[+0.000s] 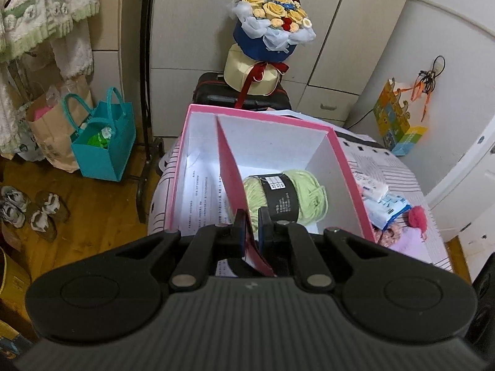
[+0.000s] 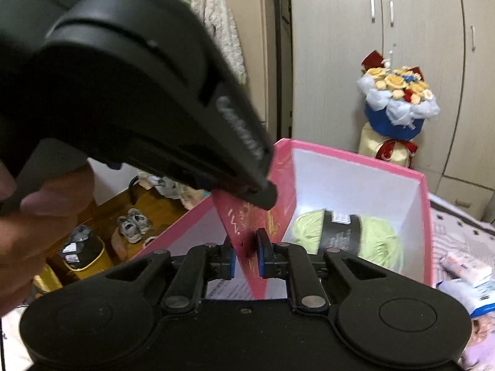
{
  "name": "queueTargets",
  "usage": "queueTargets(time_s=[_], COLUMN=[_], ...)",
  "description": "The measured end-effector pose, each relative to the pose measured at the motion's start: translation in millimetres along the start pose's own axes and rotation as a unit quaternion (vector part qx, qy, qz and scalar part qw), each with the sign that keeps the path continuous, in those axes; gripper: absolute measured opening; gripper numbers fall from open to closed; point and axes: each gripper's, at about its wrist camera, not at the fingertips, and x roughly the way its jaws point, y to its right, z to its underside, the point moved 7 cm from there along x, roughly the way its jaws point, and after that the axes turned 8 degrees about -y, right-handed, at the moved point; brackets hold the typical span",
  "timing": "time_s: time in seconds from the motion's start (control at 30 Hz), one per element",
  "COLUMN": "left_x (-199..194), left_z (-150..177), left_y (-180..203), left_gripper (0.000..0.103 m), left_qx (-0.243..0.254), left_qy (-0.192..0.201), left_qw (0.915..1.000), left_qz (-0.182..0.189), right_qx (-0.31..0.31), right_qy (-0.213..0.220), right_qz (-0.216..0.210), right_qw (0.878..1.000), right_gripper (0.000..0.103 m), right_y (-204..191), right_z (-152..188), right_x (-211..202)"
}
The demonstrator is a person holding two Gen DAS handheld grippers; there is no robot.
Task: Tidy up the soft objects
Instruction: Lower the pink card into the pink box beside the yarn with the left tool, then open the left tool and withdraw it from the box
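Observation:
A pink box [image 1: 349, 167] with white inside walls stands on a patterned bedcover. A dark pink card divider [image 1: 230, 173] stands upright in it. In the compartment to the right of the card lies a pale green yarn ball [image 1: 278, 198] with a black label. My left gripper [image 1: 251, 216] is shut on the card's near edge. In the right wrist view the box [image 2: 355, 157], the card [image 2: 247, 213] and the yarn [image 2: 380, 238] show again. There the left gripper [image 2: 263, 194] pinches the card's top edge. My right gripper [image 2: 246, 241] stands slightly open, the card between its blue pads.
A flower bouquet [image 1: 272, 24] sits on a black suitcase [image 1: 216, 92] behind the box. Tissue packs [image 1: 383, 204] and a pink pompom [image 1: 417, 216] lie on the bedcover at the right. On the floor at the left are a teal bag [image 1: 105, 145] and shoes [image 1: 31, 207]. A hand [image 2: 37, 216] holds the left gripper.

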Motion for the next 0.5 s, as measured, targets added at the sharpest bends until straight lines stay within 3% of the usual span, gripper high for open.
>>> queueTargets(time_s=[0.13,0.3,0.43,0.5], left_x=[15.4,22.1,23.5,22.3], left_z=[3.1,5.7,8.5,12.2], left_y=[-1.0,-3.2,-10.2,-14.7], left_gripper=[0.006,0.006,0.007,0.010], left_qx=[0.011,0.014,0.031,0.026], left_qy=[-0.008,-0.001,0.016,0.016], left_qw=[0.9998,0.9997,0.9963,0.9956], left_qz=[-0.013,-0.019,-0.079,-0.089], right_qx=[0.012,0.038,0.054,0.051], right_qy=[-0.025,-0.034,-0.025,-0.021], right_qz=[0.008,-0.027,-0.078,-0.091], right_qw=[1.000,0.998,0.995,0.994], right_gripper=[0.017,0.028,0.032,0.034], right_y=[5.2,11.6,12.6,14.3], right_z=[6.1,10.9,16.9,22.8], right_x=[10.1,7.9,-12.2,-25.6])
